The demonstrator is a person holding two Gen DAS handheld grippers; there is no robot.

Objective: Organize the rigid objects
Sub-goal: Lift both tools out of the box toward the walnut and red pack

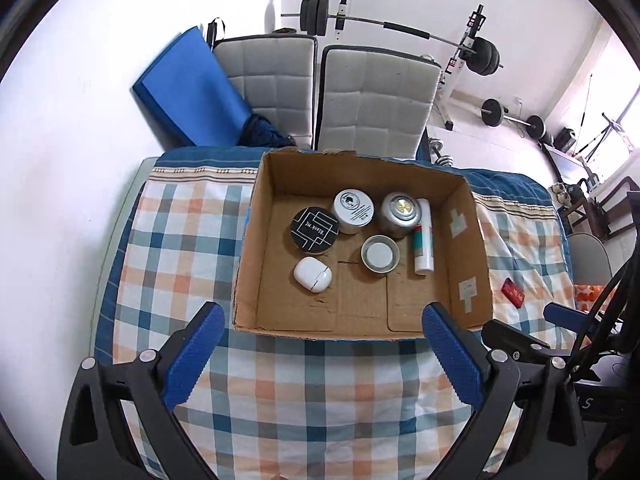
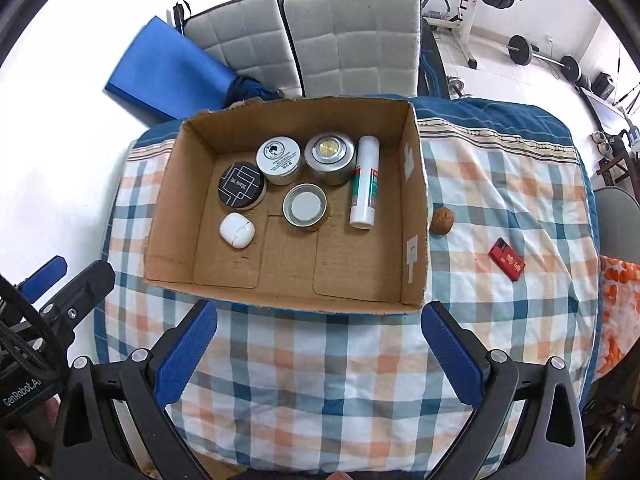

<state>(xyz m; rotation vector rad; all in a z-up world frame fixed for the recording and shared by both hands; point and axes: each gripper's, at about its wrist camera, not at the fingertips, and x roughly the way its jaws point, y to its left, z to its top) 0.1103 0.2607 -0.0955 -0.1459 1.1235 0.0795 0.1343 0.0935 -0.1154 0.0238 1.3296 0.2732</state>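
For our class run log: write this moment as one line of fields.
left gripper: open, empty | right gripper: open, empty | box: six items inside | walnut, red packet: outside on cloth

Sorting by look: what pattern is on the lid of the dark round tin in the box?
Black tin: white angular line pattern, clearest in the right wrist view.

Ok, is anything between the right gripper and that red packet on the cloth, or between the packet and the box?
Nothing visible blocks the right gripper, open over bare cloth, from the red packet. Toward the cardboard box, only its upright right wall intervenes; the brown walnut-like object sits beside that wall.
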